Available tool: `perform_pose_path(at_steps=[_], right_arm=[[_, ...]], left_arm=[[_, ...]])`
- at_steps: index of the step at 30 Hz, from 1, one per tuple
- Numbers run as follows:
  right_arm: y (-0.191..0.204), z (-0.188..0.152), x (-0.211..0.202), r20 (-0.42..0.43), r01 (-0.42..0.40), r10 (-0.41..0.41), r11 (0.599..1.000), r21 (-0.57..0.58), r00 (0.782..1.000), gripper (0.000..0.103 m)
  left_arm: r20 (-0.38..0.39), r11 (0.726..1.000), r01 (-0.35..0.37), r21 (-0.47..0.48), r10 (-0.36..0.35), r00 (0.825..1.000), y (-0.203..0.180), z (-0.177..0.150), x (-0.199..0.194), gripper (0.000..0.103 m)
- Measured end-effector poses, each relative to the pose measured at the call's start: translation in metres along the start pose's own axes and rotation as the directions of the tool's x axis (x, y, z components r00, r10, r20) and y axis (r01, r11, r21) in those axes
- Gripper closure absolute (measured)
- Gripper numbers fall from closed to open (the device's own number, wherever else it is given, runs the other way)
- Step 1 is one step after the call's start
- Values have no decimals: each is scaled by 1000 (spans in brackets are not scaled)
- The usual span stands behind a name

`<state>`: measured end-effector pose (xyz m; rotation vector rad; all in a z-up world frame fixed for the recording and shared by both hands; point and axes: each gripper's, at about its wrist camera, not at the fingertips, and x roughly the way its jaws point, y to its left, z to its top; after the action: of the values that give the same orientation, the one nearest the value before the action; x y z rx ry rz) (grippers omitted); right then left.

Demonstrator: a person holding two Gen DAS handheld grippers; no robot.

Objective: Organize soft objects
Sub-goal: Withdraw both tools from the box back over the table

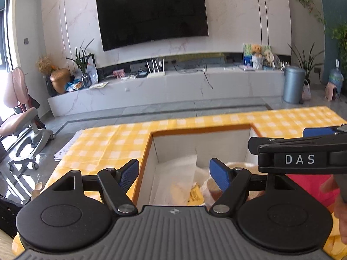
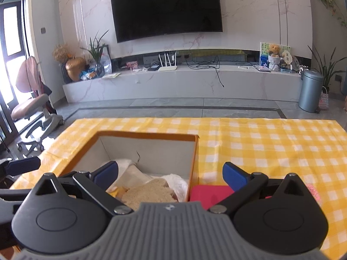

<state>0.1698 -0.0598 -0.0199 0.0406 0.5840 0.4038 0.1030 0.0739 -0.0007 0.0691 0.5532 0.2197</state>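
An orange-rimmed cardboard box point(image 1: 149, 149) point(image 2: 194, 160) stands on the yellow checked tablecloth point(image 2: 260, 147). Inside lie a beige plush item point(image 2: 149, 191) point(image 1: 211, 187), white wrapping point(image 1: 175, 173) and a yellow card point(image 1: 195, 195). A pink soft object point(image 2: 208, 194) point(image 1: 308, 184) lies on the cloth against the box's right side. My left gripper point(image 1: 174, 174) is open and empty over the box's near left part. My right gripper point(image 2: 171, 174) is open and empty, straddling the box's right wall above the plush and the pink object. The right gripper's body shows in the left wrist view point(image 1: 299, 156).
The table's far edge point(image 2: 195, 119) faces a grey tiled floor. Beyond stand a marble TV bench point(image 2: 173, 82) under a wall TV point(image 2: 167, 8), a pink desk chair point(image 2: 32, 106) at left and a grey bin point(image 2: 310, 91) at right. Papers point(image 1: 65, 149) hang off the table's left edge.
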Motion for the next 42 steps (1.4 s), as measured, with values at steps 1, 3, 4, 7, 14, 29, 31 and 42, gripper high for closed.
perform_pose_path(at_steps=[1,3,4,7,14,29,31,42], right_arm=[[-1,2,-4,9,-1,1,1000,8,1000,3],[-3,6,-13,31,-5,4,1000,12,1000,3],[-3,7,-18,43,-2,1,1000,6,999,3],[-6,12,-35,84,31,-29,999,-17,996,3],[-31,28,-78,142,29,-30,1000,7,989,3],[-97,16,-144,93,257,-248,962,-98,964,3],[-118,7,-147,51,230,-227,972,-47,973,3],[-168,-91,-74,-408,132,-136,991,-37,903,8]], left_arm=[[7,1000,-2,-10,2,1000,-1,1,-3,16],[14,1000,-6,-31,7,1000,-2,4,-8,16],[11,999,-5,-36,5,1000,-3,6,-11,16],[2,999,8,-32,-8,1000,-7,9,-19,16],[50,998,50,-33,-49,998,-24,16,-43,16],[10,979,198,-43,-198,980,-72,13,-62,16],[-13,974,220,-57,-222,975,-80,9,-62,16],[-157,960,278,-21,-278,948,-135,-18,-46,16]])
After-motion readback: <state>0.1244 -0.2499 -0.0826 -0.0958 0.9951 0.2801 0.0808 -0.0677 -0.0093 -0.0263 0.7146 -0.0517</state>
